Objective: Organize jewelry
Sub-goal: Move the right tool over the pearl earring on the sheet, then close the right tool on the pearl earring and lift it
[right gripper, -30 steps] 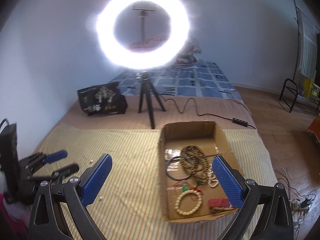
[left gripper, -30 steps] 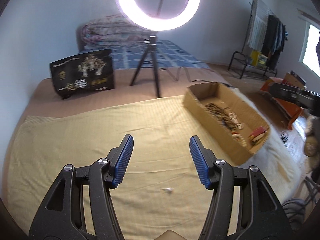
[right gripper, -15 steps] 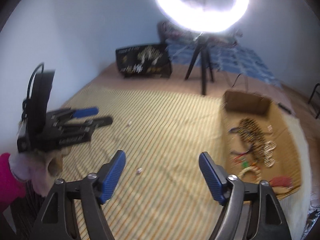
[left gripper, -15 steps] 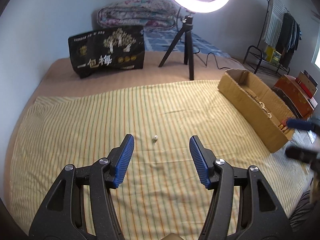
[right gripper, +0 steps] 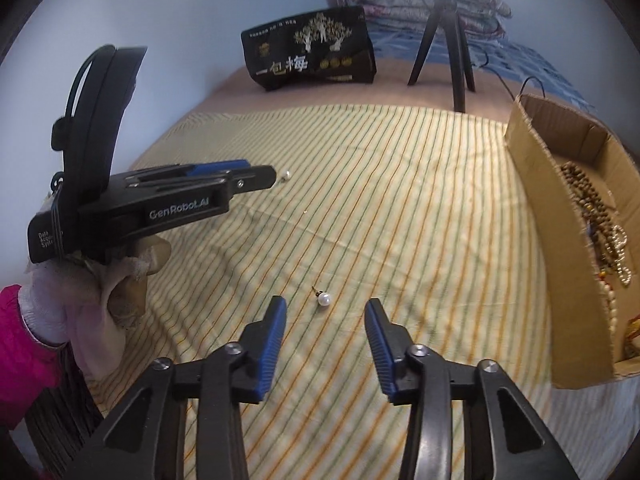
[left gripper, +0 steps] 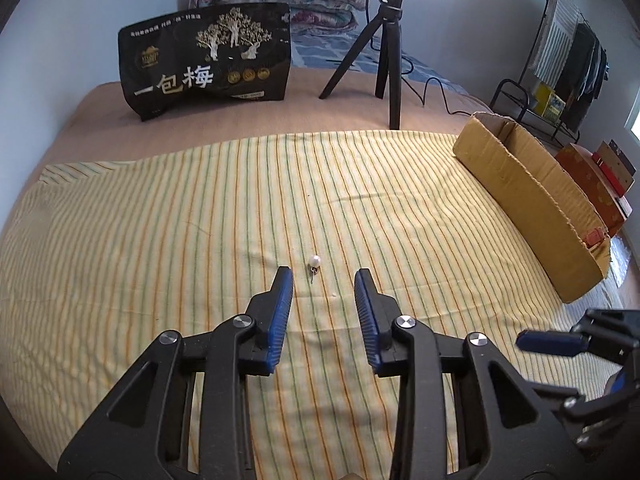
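Note:
Two pearl stud earrings lie on the yellow striped cloth [left gripper: 160, 240]. One pearl earring [left gripper: 315, 260] sits just ahead of my left gripper [left gripper: 324, 274], a little left of centre; the jaws are closing and touch nothing. In the right wrist view the same stud [right gripper: 285, 175] lies just past the tips of the left gripper [right gripper: 260, 171]. The other pearl earring [right gripper: 324, 299] lies on the cloth between the tips of my right gripper [right gripper: 326, 305], whose jaws are closing and stand clear of it. A cardboard box [right gripper: 532, 184] at the right holds bead strings [right gripper: 584, 188].
A black printed bag [left gripper: 208, 60] and a ring-light tripod [left gripper: 386, 40] stand at the cloth's far edge. A gloved hand [right gripper: 92, 304] with a pink sleeve holds the left gripper. My right gripper's fingers [left gripper: 548, 342] show low right in the left wrist view. A clothes rack [left gripper: 568, 52] stands far right.
Both grippers have sunk toward the striped cloth and their jaws have narrowed. The right gripper swung left, away from the box, and now has a pearl stud between its tips.

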The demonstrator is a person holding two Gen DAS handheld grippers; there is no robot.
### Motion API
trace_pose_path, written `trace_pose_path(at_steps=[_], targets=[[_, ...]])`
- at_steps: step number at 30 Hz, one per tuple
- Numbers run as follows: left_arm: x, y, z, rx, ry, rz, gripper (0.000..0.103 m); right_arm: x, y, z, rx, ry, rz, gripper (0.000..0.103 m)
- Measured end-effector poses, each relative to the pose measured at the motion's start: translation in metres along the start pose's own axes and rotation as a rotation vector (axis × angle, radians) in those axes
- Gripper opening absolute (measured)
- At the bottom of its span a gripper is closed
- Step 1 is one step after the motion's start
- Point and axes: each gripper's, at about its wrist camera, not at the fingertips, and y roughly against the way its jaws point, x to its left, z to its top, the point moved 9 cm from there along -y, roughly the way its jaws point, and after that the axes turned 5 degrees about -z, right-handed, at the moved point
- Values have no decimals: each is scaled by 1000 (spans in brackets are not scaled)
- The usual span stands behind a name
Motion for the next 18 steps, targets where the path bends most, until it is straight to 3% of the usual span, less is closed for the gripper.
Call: trace_pose_path(at_steps=[15,18], targets=[[9,-26,0,18,34,-5,23,7,-26,2,46,27,-26,27],[9,-30,-1,25,30,-3,16,8,-28,2,48,40,-40,21]])
